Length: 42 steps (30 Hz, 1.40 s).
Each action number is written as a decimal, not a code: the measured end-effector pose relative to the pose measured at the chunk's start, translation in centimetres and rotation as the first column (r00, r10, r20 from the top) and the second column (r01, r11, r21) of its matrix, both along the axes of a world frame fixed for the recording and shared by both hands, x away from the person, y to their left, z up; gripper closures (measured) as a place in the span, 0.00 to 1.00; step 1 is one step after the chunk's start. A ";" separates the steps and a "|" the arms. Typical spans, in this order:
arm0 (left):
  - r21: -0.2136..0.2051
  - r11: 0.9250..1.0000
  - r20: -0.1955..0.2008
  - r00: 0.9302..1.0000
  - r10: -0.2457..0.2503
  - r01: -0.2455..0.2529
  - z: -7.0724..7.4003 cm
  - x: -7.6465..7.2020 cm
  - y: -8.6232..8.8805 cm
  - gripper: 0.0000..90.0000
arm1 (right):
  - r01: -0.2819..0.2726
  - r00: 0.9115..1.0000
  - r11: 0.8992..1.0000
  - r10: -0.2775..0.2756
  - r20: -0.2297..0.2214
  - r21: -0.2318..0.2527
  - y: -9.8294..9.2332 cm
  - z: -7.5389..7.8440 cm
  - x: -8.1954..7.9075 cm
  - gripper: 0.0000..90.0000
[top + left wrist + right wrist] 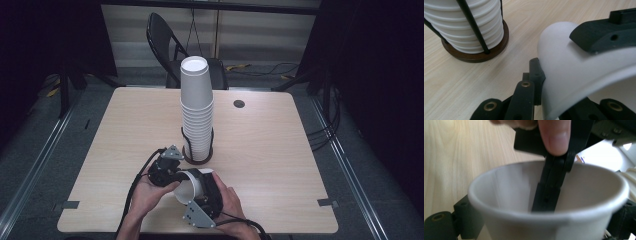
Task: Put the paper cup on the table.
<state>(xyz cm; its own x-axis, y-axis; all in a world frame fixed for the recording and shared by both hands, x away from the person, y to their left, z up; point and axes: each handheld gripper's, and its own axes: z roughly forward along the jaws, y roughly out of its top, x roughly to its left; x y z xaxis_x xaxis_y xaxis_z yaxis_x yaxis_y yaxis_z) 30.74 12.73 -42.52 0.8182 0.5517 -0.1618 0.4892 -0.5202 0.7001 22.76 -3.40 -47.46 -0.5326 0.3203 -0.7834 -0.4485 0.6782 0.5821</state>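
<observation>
A single white paper cup (pixel 191 189) lies on its side just above the table's front, held between both grippers. My right gripper (pixel 204 194) is shut around its body, and the cup's open mouth (pixel 544 202) faces that gripper's camera, with a jaw on each side. My left gripper (pixel 179 175) is shut on the cup's wall (pixel 574 75), one jaw outside and the other reaching inside the cup. A tall stack of white cups (pixel 196 110) stands in a holder with black rods and a brown round base (pixel 481 55) just behind the hands.
The light wooden table (pixel 280 155) has a small black round cap (pixel 239 103) at the back right. A black folding chair (pixel 162 35) stands beyond the far edge. A fingertip (pixel 555 135) rests on the left gripper.
</observation>
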 end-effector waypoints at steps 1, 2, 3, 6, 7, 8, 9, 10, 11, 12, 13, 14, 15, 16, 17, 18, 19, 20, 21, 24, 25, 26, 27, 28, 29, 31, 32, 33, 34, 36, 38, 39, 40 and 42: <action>-0.006 1.000 -0.001 1.000 0.001 -0.001 0.0 0.0 0.0 0.97 | -0.003 1.000 1.000 0.003 0.001 0.004 0.1 0.1 0.0 0.10; -0.009 1.000 -0.002 1.000 0.002 -0.002 -0.1 0.0 0.0 0.97 | -0.006 1.000 1.000 0.006 -0.003 0.010 0.1 0.2 0.0 0.10; -0.015 1.000 -0.005 1.000 0.001 -0.001 -0.1 0.0 0.1 0.97 | -0.007 1.000 1.000 0.007 -0.005 0.013 0.2 0.2 0.0 0.10; -0.016 1.000 -0.011 1.000 0.002 -0.002 -0.2 0.0 0.1 0.97 | -0.010 1.000 1.000 0.010 -0.016 0.025 0.3 0.2 0.1 0.10; -0.022 1.000 -0.011 1.000 0.002 -0.002 -0.3 0.0 0.1 0.97 | -0.012 1.000 1.000 0.013 -0.019 0.027 0.4 0.2 0.1 0.10; -0.024 1.000 -0.014 1.000 -0.001 0.001 -0.3 0.0 0.1 0.97 | -0.011 1.000 1.000 0.012 -0.021 0.027 0.4 0.2 0.1 0.10; -0.032 0.999 -0.015 1.000 0.001 -0.002 -0.3 0.0 0.2 0.97 | -0.015 1.000 1.000 0.015 -0.015 0.024 0.5 0.2 0.1 0.10; -0.040 0.999 -0.017 1.000 0.005 -0.006 -0.3 0.0 0.2 0.96 | -0.011 1.000 1.000 0.012 -0.019 0.026 0.5 0.2 0.1 0.10; -0.039 0.999 -0.017 1.000 0.009 -0.010 -0.4 0.0 0.1 0.96 | -0.013 1.000 1.000 0.014 -0.015 0.025 0.5 0.3 0.1 0.10; -0.038 0.999 -0.011 1.000 0.016 -0.017 -0.4 -0.1 0.1 0.96 | -0.015 1.000 1.000 0.015 -0.025 0.022 0.5 0.3 0.2 0.10; -0.044 0.999 -0.008 1.000 0.019 -0.019 -0.4 -0.1 0.1 0.96 | -0.012 0.999 1.000 0.013 -0.035 0.026 0.5 0.4 0.2 0.11; -0.044 0.999 -0.009 1.000 0.016 -0.016 -0.5 -0.1 0.2 0.96 | -0.014 0.999 1.000 0.015 -0.038 0.027 0.5 0.4 0.2 0.12; -0.047 0.999 -0.006 1.000 0.017 -0.017 -0.5 -0.1 0.3 0.96 | -0.013 0.999 1.000 0.014 -0.044 0.028 0.4 0.4 0.2 0.13; -0.049 0.999 -0.001 1.000 0.017 -0.017 -0.5 -0.1 0.3 0.96 | -0.011 0.999 0.999 0.012 -0.046 0.032 0.4 0.4 0.2 0.13; -0.049 0.999 0.000 1.000 0.019 -0.019 -0.6 -0.1 0.3 0.96 | -0.011 0.998 0.999 0.013 -0.053 0.034 0.4 0.4 0.2 0.13; -0.057 0.998 0.004 1.000 0.023 -0.023 -0.7 -0.1 0.3 0.96 | -0.013 0.998 0.999 0.015 -0.059 0.033 0.3 0.4 0.3 0.13; -0.062 0.998 0.010 1.000 0.027 -0.026 -0.7 -0.1 0.3 0.96 | -0.009 0.998 0.999 0.011 -0.060 0.033 0.3 0.4 0.3 0.13; -0.066 0.997 0.013 0.999 0.030 -0.029 -0.7 -0.2 0.4 0.96 | -0.007 0.998 0.999 0.009 -0.060 0.036 0.3 0.4 0.3 0.13; -0.070 0.997 0.021 0.999 0.036 -0.035 -0.7 -0.2 0.5 0.96 | -0.003 0.998 0.999 0.006 -0.068 0.045 0.2 0.4 0.3 0.13; -0.097 0.994 0.039 0.998 0.051 -0.047 -0.8 -0.4 0.5 0.93 | 0.004 0.996 0.998 0.002 -0.087 0.070 0.0 0.6 0.3 0.13; -0.113 0.992 0.046 0.997 0.059 -0.054 -0.8 -0.4 0.7 0.90 | 0.006 0.996 0.997 0.001 -0.091 0.074 -0.1 0.6 0.4 0.14; -0.128 0.990 0.041 0.997 0.063 -0.057 -0.9 -0.5 0.7 0.90 | 0.012 0.995 0.997 -0.005 -0.097 0.075 -0.1 0.6 0.3 0.14; -0.130 0.990 0.051 0.996 0.069 -0.062 -1.0 -0.6 0.8 0.90 | 0.011 0.995 0.997 -0.003 -0.103 0.076 -0.1 0.6 0.4 0.14; -0.142 0.987 0.056 0.995 0.080 -0.071 -1.1 -0.6 0.9 0.87 | 0.015 0.994 0.997 -0.006 -0.111 0.080 -0.2 0.6 0.4 0.14; -0.149 0.986 0.056 0.995 0.085 -0.076 -1.2 -0.7 0.9 0.87 | 0.016 0.993 0.996 -0.007 -0.114 0.084 -0.2 0.5 0.4 0.14; -0.162 0.983 0.060 0.994 0.097 -0.086 -1.4 -0.7 1.0 0.83 | 0.020 0.993 0.996 -0.010 -0.120 0.082 -0.3 0.5 0.4 0.14; -0.163 0.983 0.061 0.993 0.099 -0.088 -1.4 -0.7 1.1 0.83 | 0.022 0.992 0.996 -0.012 -0.123 0.084 -0.3 0.5 0.4 0.14; -0.165 0.982 0.064 0.993 0.103 -0.091 -1.5 -0.8 1.1 0.82 | 0.022 0.992 0.996 -0.011 -0.124 0.087 -0.4 0.5 0.5 0.14; -0.166 0.981 0.071 0.991 0.115 -0.102 -1.5 -0.8 1.1 0.78 | 0.025 0.991 0.996 -0.013 -0.131 0.090 -0.4 0.5 0.5 0.14; -0.174 0.979 0.086 0.989 0.125 -0.108 -1.5 -0.9 1.1 0.75 | 0.029 0.991 0.995 -0.016 -0.132 0.095 -0.5 0.5 0.5 0.14; -0.185 0.974 0.098 0.984 0.147 -0.128 -1.5 -1.0 1.2 0.68 | 0.034 0.990 0.994 -0.019 -0.140 0.102 -0.6 0.6 0.6 0.14; -0.192 0.973 0.104 0.983 0.151 -0.130 -1.5 -1.1 1.2 0.67 | 0.036 0.989 0.994 -0.021 -0.145 0.108 -0.7 0.6 0.6 0.14; -0.194 0.972 0.117 0.980 0.159 -0.135 -1.6 -1.1 1.2 0.64 | 0.036 0.989 0.993 -0.020 -0.145 0.112 -0.7 0.6 0.7 0.14; -0.212 0.964 0.115 0.975 0.190 -0.163 -1.6 -1.2 1.2 0.56 | 0.042 0.988 0.991 -0.023 -0.154 0.123 -0.9 0.6 0.7 0.14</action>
